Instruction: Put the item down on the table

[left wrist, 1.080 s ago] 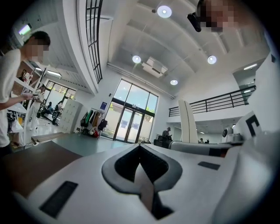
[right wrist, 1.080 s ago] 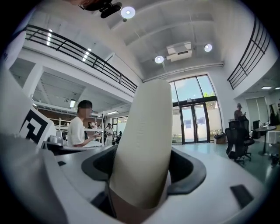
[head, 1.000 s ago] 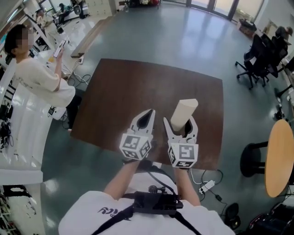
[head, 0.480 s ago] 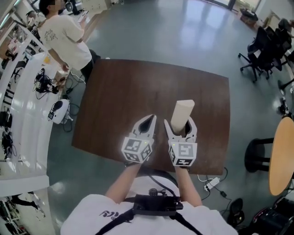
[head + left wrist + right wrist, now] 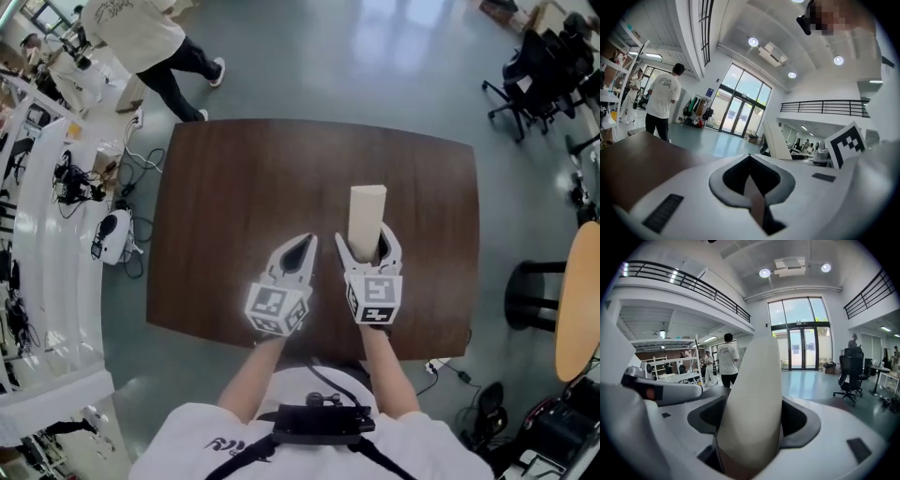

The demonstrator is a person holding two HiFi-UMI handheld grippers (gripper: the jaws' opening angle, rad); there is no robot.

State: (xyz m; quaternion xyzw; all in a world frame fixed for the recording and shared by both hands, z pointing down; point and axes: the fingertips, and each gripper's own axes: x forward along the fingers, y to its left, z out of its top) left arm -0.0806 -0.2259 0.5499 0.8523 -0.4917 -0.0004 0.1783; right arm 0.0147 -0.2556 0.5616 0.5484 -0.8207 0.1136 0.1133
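My right gripper [image 5: 367, 246] has its fingers pinching the near end of the cream block [image 5: 366, 211]. The block's long axis runs straight out along the fingers, away from me, over the brown tabletop [image 5: 234, 187]. The left gripper [image 5: 302, 246] sits just beside, fingers pressed together and empty, so I judge the lowering falls to the right

Hall interior. Glossy grey floor [image 5: 375, 56] throughout. Centre: dark brown table [image 5: 244, 187]. Left: long white bench [image 5: 47, 281] strewn with cables. Far right: black office chairs [image 5: 534, 66]. Near right: round wooden table [image 5: 577, 309]. Far wall: tall glazed doors [image 5: 804, 350] admitting daylight. Above: railed balcony [image 5: 684, 280] and round ceiling lights [image 5: 764, 273].
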